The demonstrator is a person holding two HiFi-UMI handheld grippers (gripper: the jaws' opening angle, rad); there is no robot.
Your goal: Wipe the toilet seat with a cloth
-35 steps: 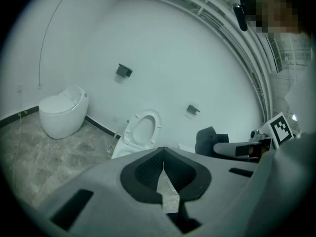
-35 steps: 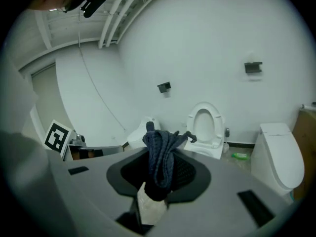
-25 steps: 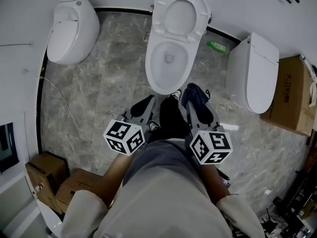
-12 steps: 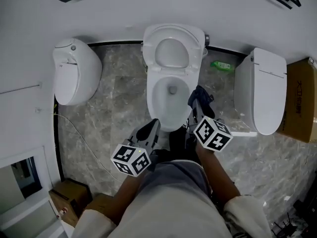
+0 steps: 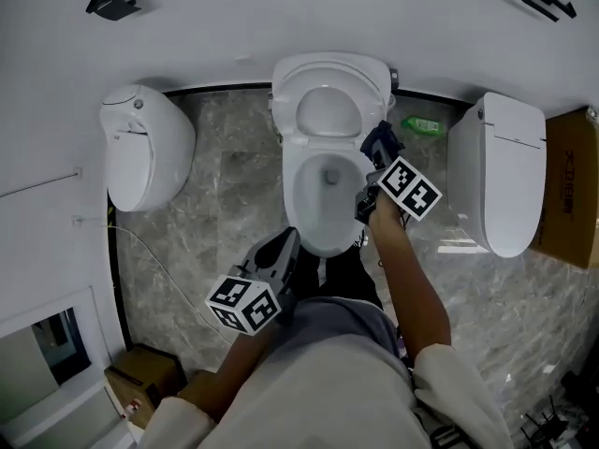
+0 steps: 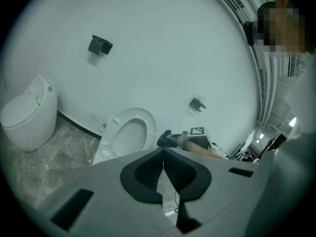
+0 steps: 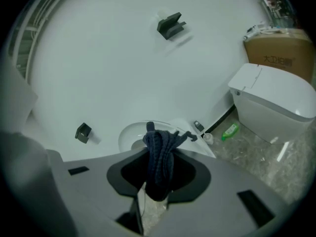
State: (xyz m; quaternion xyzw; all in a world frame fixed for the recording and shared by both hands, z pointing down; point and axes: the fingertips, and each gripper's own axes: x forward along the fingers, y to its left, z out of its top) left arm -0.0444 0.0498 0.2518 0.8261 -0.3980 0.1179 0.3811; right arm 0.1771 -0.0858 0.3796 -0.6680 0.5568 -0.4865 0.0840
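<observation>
**Ben:** Jaws first. How are they seen?

**Mia:** On the left gripper [image 6: 163, 150] the two jaws are pressed together, and nothing is held between them. On the right gripper [image 7: 158, 174] the jaws are clamped on the dark blue cloth [image 7: 159, 149]. The cloth is bunched up and sticks out past the tips.

**Ben:** Where is the cloth found in the head view?

**Mia:** The cloth [image 5: 378, 141] is held at the right side of the middle toilet, by the spot where the bowl [image 5: 292, 204] meets the toilet seat [image 5: 284, 110]. The seat is tipped up at the back. Whether it is touched by the cloth cannot be told.

**Ben:** And the left gripper?

**Mia:** It is kept low, near the front of the bowl and well apart from the cloth. It is pointed toward the toilet.

**Ben:** What else is seen around?

**Mia:** Another white toilet [image 5: 145, 148] is set on the left, and a third one [image 5: 501, 171] on the right. A green bottle [image 5: 423, 125] is laid on the grey stone floor [image 5: 225, 213] between the middle toilet and the right one. A brown cardboard box [image 5: 571, 190] is placed just beside the right one.
</observation>
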